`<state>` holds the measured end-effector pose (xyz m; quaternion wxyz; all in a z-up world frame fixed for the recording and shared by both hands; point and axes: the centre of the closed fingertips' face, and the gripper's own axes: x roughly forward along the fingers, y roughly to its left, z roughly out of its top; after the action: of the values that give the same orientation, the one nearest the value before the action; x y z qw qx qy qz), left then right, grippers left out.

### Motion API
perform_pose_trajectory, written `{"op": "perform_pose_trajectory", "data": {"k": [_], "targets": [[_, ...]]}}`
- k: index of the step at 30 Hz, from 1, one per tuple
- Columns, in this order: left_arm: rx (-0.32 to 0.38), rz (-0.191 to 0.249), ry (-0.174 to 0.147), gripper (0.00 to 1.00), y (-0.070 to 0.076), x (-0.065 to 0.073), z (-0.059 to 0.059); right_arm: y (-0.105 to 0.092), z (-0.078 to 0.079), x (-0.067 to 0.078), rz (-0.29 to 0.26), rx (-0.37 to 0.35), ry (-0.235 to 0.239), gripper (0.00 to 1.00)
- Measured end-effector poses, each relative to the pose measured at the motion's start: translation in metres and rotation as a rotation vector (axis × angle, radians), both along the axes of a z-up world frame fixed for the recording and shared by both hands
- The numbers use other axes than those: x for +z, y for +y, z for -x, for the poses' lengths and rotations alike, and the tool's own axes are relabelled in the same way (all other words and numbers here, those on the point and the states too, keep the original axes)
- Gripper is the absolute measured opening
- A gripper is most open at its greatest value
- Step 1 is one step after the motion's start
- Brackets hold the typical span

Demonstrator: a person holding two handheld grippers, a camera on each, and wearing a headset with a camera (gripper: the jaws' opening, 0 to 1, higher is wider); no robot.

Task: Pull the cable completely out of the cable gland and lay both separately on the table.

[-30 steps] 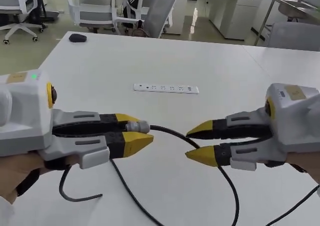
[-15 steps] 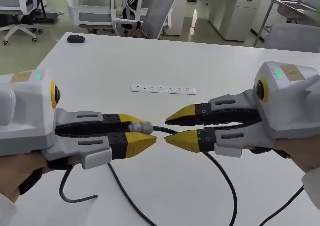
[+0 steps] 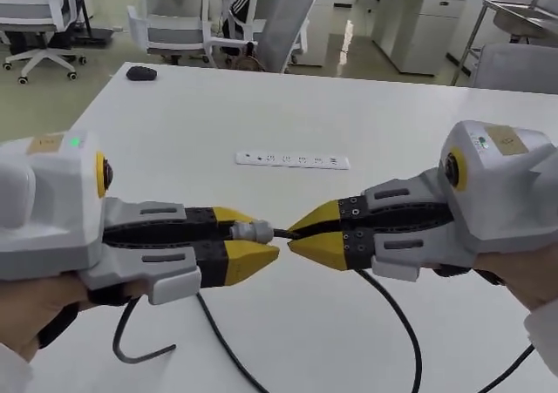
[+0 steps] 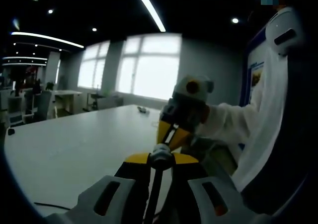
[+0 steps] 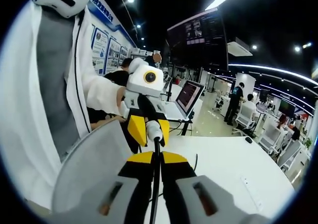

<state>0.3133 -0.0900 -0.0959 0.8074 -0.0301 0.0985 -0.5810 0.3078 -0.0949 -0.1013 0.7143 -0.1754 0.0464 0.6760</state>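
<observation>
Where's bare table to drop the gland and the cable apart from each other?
Free: the wide strip of table between the power strip and the mouse, and the patch left of the power strip. Crowded: the near edge, where the cable loops under the left gripper and right gripper.

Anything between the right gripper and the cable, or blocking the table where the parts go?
Nothing visible. The right gripper grips the cable beside the cable gland, which the left gripper holds; slack cable lies on the table below.
</observation>
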Motion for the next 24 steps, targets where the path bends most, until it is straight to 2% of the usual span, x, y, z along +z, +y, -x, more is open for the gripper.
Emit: {"op": "perform_pose_trajectory", "data": {"k": [12, 16, 24], "targets": [[0.014, -0.018, 0.008, 0.17, 0.010, -0.004, -0.004, -0.007, -0.009, -0.009, -0.007, -0.017, 0.020, 0.03], [0.023, -0.019, 0.014, 0.17, 0.015, -0.006, -0.006, -0.014, -0.014, -0.016, -0.001, -0.041, 0.041, 0.03], [0.046, -0.011, 0.027, 0.17, 0.025, -0.010, -0.009, -0.038, -0.023, -0.040, 0.046, -0.099, 0.094, 0.03]]}}
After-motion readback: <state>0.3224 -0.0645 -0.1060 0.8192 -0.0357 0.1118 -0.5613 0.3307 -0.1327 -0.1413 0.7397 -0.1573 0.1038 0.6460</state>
